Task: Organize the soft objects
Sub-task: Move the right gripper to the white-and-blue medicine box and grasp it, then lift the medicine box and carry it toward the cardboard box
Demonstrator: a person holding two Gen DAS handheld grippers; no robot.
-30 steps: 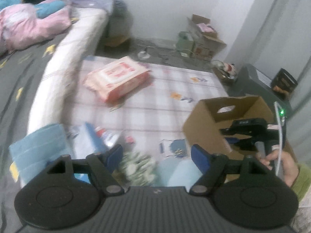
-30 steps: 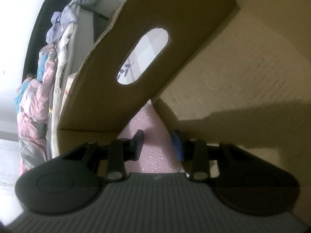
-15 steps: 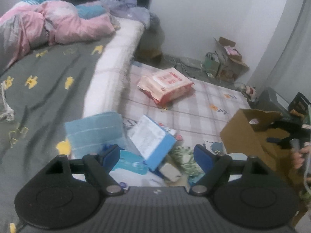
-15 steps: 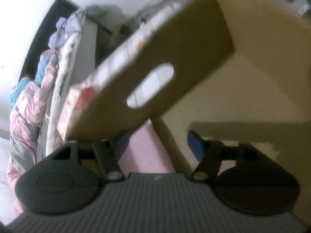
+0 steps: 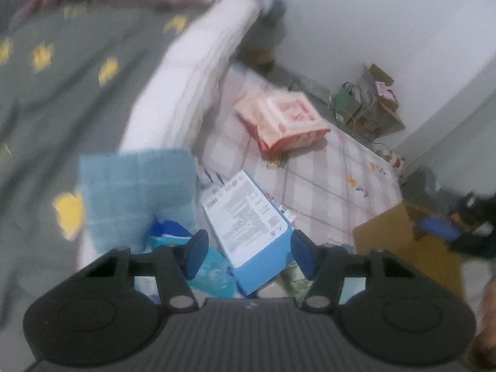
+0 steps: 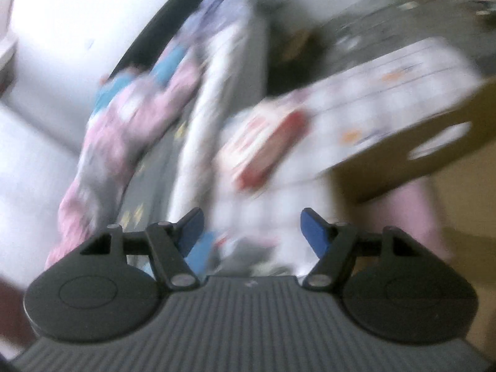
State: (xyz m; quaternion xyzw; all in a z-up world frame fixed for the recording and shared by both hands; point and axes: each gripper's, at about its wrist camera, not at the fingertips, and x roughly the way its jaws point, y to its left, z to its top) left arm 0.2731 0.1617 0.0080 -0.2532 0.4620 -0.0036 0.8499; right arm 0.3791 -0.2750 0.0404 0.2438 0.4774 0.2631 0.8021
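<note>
My left gripper is open and empty above a pile of soft packs on the checked mat: a blue-and-white pack, a teal pouch and a green patterned item. A light blue towel lies at the bed's edge. A red-and-white pack lies farther back. The cardboard box stands at the right. My right gripper is open and empty, just outside the box, with a pink item inside it. The right wrist view is blurred.
A bed with a grey cover and pink bedding runs along the left. Boxes and bags stand against the far wall. The other gripper shows dimly over the box.
My right gripper opened, let go of the pink item in the box and pulled back out. My left gripper swung left over the pile by the bed.
</note>
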